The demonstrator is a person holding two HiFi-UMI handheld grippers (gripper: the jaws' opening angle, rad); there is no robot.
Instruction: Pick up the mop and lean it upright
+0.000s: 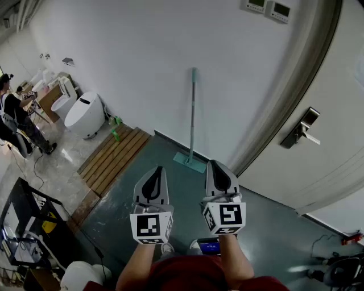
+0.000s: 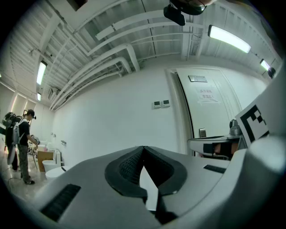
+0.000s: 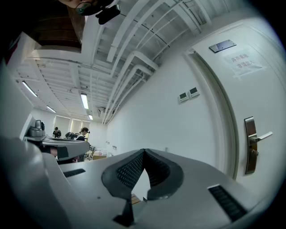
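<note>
The left claw (image 1: pixel 158 170) and right claw (image 1: pixel 213 166) are held level, closed and empty, because the mop (image 1: pixel 192 119) is already leaned upright against the wall (image 1: pixel 142 57)

You're in a lab or test hall, not a home: bare pipes (image 2: pixel 114 62) and long strip lights (image 2: pixel 229 38) run under an open ceiling, and the plain white wall (image 1: pixel 142 68) carries two small control panels (image 1: pixel 267 8). Toilets (image 1: pixel 84 116) stand out on the open floor beside a patch of wooden decking (image 1: pixel 114 156). A person (image 1: pixel 16 116) stands at the far end, and a cable (image 1: pixel 35 169) trails across the floor.
</note>
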